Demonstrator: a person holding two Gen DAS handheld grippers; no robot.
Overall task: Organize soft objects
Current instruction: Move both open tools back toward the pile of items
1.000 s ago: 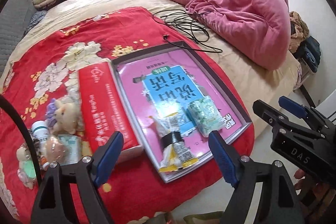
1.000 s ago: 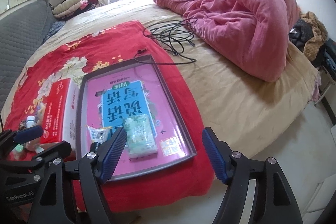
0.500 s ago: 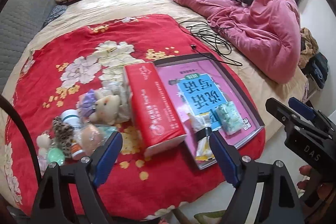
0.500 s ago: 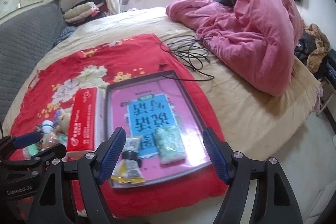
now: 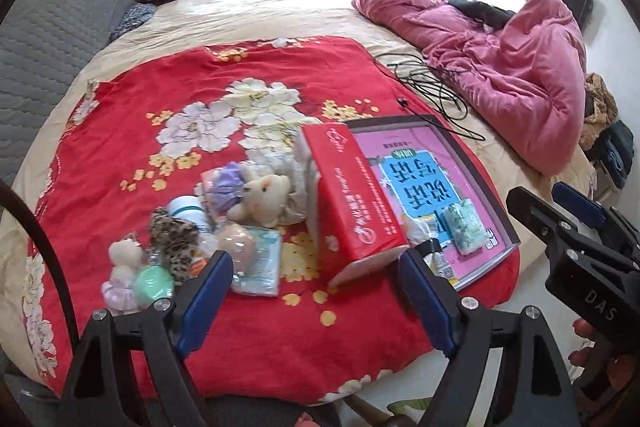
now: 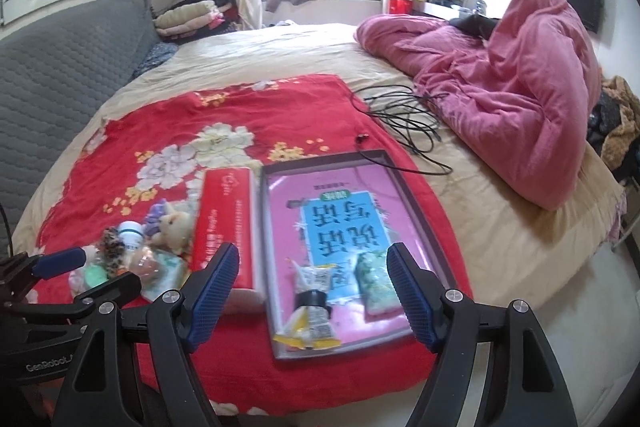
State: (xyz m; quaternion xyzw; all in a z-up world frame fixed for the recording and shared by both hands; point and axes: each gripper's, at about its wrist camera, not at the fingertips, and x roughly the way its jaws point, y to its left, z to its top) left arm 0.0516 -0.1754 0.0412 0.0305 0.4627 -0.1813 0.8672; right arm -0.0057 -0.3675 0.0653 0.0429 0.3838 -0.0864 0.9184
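Note:
A pile of small soft things lies on the red floral cloth [image 5: 160, 115]: a beige plush bear [image 5: 262, 199], a leopard-print pouch [image 5: 176, 243], a small pale doll [image 5: 122, 259], a green ball [image 5: 154, 283] and a tissue pack [image 5: 260, 263]. It also shows in the right wrist view [image 6: 132, 259]. A pink tray [image 6: 276, 311] holds a green tissue pack [image 6: 376, 283] and a snack packet [image 6: 310, 307]. My left gripper [image 5: 316, 303] is open and empty, near the pile. My right gripper [image 6: 316, 291] is open and empty, above the tray's near end.
A red box [image 5: 348, 207] lies between the pile and the tray. A white bottle [image 5: 188, 209] stands in the pile. Black cables [image 6: 404, 115] and a pink quilt [image 6: 512, 95] lie on the bed beyond. A grey headboard [image 6: 60, 75] is at the left.
Both grippers have pulled back and up from the tray. The left view has swung left, so the pile is now in front of it. Both grippers stay open.

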